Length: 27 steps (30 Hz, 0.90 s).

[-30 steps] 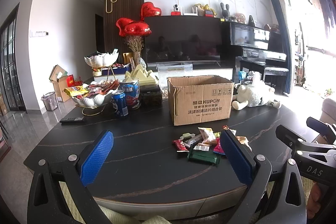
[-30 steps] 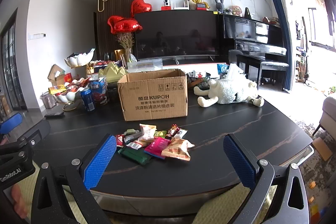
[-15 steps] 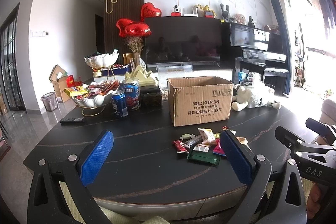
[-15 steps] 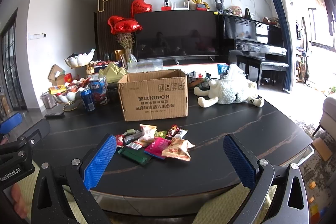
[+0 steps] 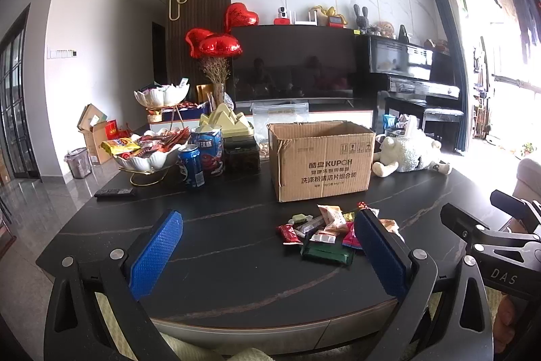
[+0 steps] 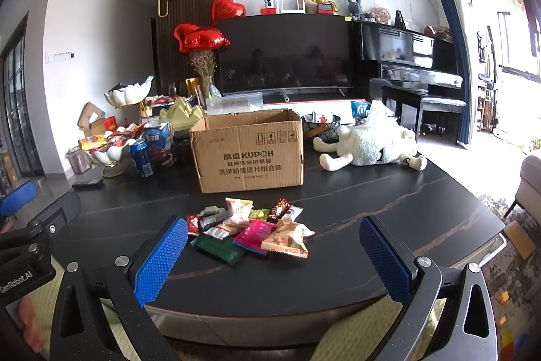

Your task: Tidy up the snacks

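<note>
Fingers (image 5: 154, 256) of my left gripper (image 5: 270, 254) stand wide apart with nothing between the blue pads, hanging over the near edge of the dark bench (image 5: 216, 235). My right gripper (image 6: 272, 254) is spread just as wide and grips nothing either.

Ahead of both lies the pile of snacks (image 6: 252, 227), loose on the bench top. In the right wrist view the pile sits between my right fingers (image 6: 160, 259) and a little beyond them, nearer the left-side pad, whose tip overlaps the red packet (image 6: 193, 223) at the pile's edge. In the left wrist view the snacks (image 5: 323, 234) lie off to the right, partly hidden behind my right-side finger. I can make out a dark green packet (image 6: 216, 247) nearest me, a pink one (image 6: 255, 232) beside it, an orange-and-white bag (image 6: 287, 237) on the far right of the pile, and a pale bag (image 6: 238, 208) standing toward the back.

Just behind the pile stands an open cardboard box (image 6: 250, 154), flaps up, its printed face toward me. To its right a white plush sheep (image 6: 368, 146) lies on its side. To its left are a blue can (image 5: 191, 166), a blue carton (image 5: 207, 151) and a white shell-shaped bowl (image 5: 148, 158) heaped with more packets. A black remote (image 5: 113, 192) rests near the left rim.
</note>
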Motion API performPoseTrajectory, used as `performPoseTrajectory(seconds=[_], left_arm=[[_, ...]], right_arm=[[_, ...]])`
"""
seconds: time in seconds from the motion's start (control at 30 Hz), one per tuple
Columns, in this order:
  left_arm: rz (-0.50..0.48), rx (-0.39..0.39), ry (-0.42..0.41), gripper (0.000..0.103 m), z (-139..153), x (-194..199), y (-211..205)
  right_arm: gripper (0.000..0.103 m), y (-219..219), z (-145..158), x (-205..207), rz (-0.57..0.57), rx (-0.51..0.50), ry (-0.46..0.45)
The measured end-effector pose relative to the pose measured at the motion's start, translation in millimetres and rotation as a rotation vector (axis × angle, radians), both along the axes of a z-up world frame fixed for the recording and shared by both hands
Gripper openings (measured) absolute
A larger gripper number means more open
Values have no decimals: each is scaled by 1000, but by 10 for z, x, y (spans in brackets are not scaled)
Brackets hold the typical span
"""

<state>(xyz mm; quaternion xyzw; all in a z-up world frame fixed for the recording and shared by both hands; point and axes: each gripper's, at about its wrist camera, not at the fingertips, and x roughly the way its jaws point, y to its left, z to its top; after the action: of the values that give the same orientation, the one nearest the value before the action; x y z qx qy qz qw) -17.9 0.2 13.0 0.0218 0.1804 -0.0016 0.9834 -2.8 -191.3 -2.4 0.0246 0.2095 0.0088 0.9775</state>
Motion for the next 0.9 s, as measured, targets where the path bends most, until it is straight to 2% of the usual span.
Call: performPoseTrajectory(seconds=[0.4,0.57,0.9], left_arm=[[-49,-5,59,103,-146,207,-77],[-95,-5,102,103,-197,463,-142],[-175,-3,207,94,-431,1017,-301]], right_arm=[[103,-69,-211,166,4,34,57],[103,-121,-291,353,-3,48,90],[100,-241,-479,850,-14,90,188]])
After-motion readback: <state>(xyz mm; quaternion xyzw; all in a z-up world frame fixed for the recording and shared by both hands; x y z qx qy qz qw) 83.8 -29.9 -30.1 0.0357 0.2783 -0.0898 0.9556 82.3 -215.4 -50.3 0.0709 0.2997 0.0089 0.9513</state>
